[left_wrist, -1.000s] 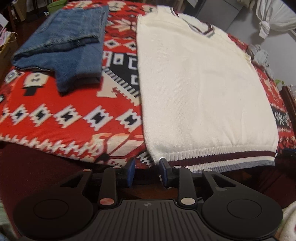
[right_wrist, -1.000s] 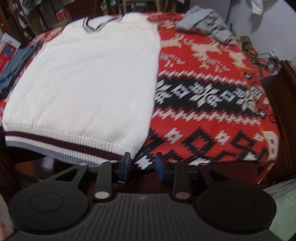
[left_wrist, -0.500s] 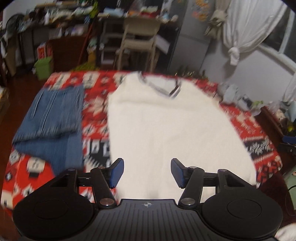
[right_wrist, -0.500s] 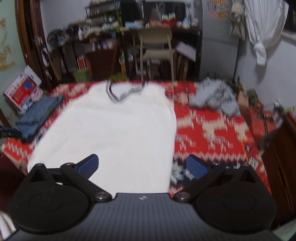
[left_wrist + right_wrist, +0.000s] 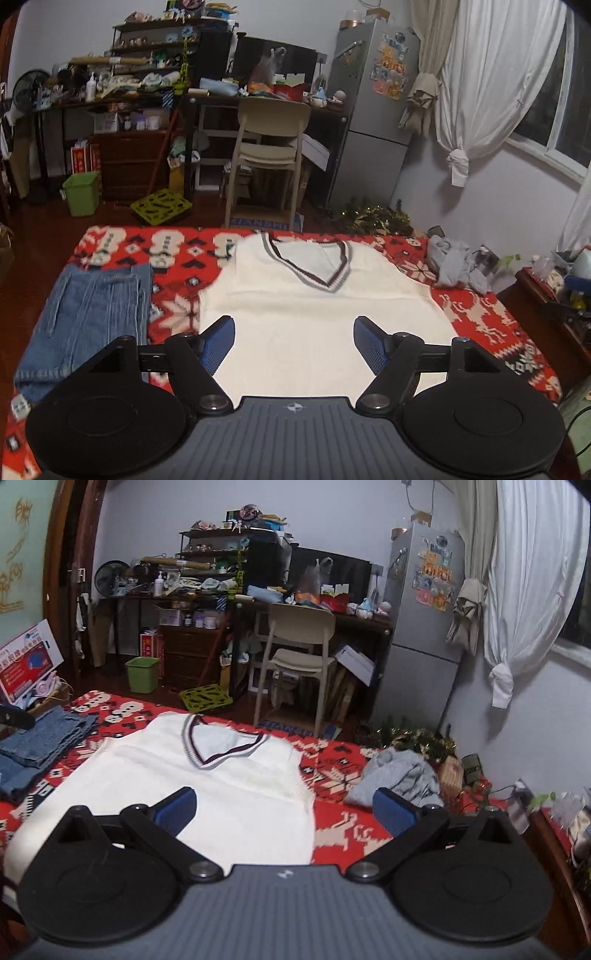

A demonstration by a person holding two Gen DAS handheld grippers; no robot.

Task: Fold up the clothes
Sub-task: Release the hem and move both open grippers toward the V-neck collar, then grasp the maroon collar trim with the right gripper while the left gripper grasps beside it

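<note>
The vest's (image 5: 295,314) hem lies hidden behind the left tool's (image 5: 293,341) body, and in the right wrist view behind the right tool (image 5: 284,810). The jeans' (image 5: 85,317) near end is covered by the left tool's housing. The grey garment (image 5: 399,779) is too crumpled to identify. Fridge magnets (image 5: 391,70) are too small to read.

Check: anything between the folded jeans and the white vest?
Only bare red patterned blanket between jeans and vest; the left wrist view shows it best.
</note>
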